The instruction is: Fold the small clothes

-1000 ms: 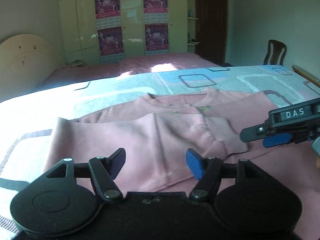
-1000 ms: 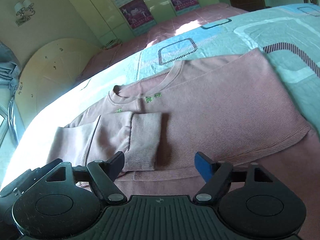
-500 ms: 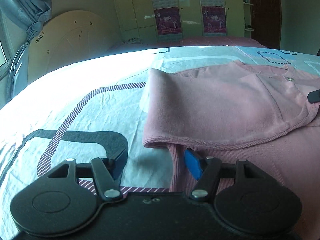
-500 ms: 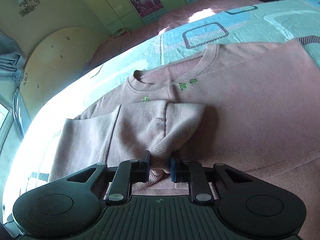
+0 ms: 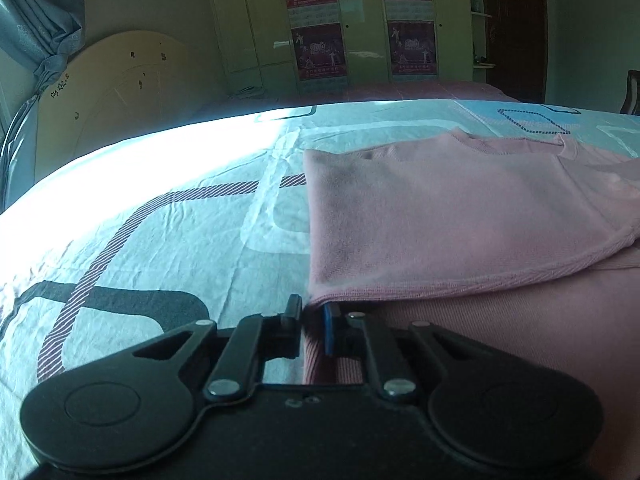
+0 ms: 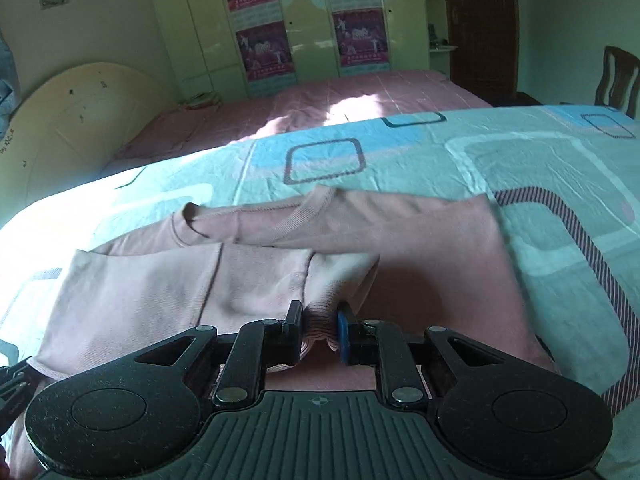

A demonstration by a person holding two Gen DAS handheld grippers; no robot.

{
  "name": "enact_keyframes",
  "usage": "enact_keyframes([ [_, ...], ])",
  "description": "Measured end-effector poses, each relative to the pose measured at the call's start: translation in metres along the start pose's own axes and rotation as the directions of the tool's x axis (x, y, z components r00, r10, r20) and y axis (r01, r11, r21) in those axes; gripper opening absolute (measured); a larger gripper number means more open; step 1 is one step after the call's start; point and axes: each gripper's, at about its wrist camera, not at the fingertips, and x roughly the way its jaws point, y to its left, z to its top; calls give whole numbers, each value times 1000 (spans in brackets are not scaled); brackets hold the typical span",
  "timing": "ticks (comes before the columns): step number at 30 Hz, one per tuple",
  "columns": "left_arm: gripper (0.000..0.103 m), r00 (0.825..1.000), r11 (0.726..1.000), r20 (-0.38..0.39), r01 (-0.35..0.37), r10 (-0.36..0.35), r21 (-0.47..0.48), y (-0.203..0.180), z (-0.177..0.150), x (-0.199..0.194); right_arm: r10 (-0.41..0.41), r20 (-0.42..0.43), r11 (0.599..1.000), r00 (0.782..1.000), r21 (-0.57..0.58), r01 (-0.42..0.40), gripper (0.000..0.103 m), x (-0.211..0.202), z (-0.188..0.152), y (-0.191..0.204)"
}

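A small pink sweatshirt [image 5: 460, 216] lies on the patterned sheet, with its left side and sleeve folded over the body. My left gripper [image 5: 311, 314] is shut on the folded left corner of the sweatshirt's hem. In the right wrist view the sweatshirt [image 6: 432, 248] shows its neckline at the far side. My right gripper [image 6: 319, 320] is shut on the ribbed sleeve cuff [image 6: 320, 322], lifted slightly off the body. A bit of the left gripper [image 6: 12, 380] shows at the right wrist view's lower left edge.
The bed's light blue sheet [image 5: 160, 240] with dark rounded outlines spreads to the left and beyond. A second bed with a pink cover [image 6: 340, 100], a headboard [image 6: 80, 120], a wardrobe with posters [image 6: 304, 32] and a chair [image 6: 616, 76] stand behind.
My left gripper has closed on the sweatshirt's left hem corner. My right gripper closed on the sleeve cuff earlier and has now raised it and tilted up.
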Motion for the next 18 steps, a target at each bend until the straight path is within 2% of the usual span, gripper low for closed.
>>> enact_keyframes([
  [2, 11, 1000, 1000, -3, 19, -19, 19, 1, -2, -2, -33, -45, 999, 998, -18, 32, 15, 8, -9, -5],
  [3, 15, 999, 999, -7, 48, -47, 9, 3, -1, -6, -40, -57, 999, 998, -11, 39, 14, 10, -12, -9],
  [4, 20, 998, 998, -12, 68, -68, -2, 6, 0, -9, -26, -52, 1000, 998, 5, 26, 14, 8, -13, -14],
  [5, 32, 997, 998, -16, 70, -70, -6, 8, 1, -14, -17, -50, 1000, 999, 18, 18, 15, 5, -13, -17],
  [7, 32, 997, 997, -13, 77, -78, -21, 13, 2, -23, -3, -31, 999, 1000, 50, 4, 15, -2, -9, -24],
  [8, 33, 996, 996, -9, 83, -83, -41, 17, 5, -28, 5, -24, 998, 1000, 60, -4, 19, -4, -7, -27],
  [9, 34, 996, 994, -3, 89, -89, -61, 20, 7, -32, 8, -17, 998, 1000, 66, -7, 25, -6, -5, -29],
  [11, 36, 995, 990, 11, 101, -100, -104, 22, 16, -36, 1, 1, 997, 1000, 76, -1, 68, -7, 0, -30],
  [16, 37, 990, 980, 16, 143, -142, -135, 6, 47, -11, 4, -32, 999, 999, 42, -2, 68, 26, 14, -18],
  [18, 37, 988, 974, 8, 154, -155, -166, 0, 58, 7, -2, -58, 996, 998, 94, 7, 61, 46, 19, -23],
])
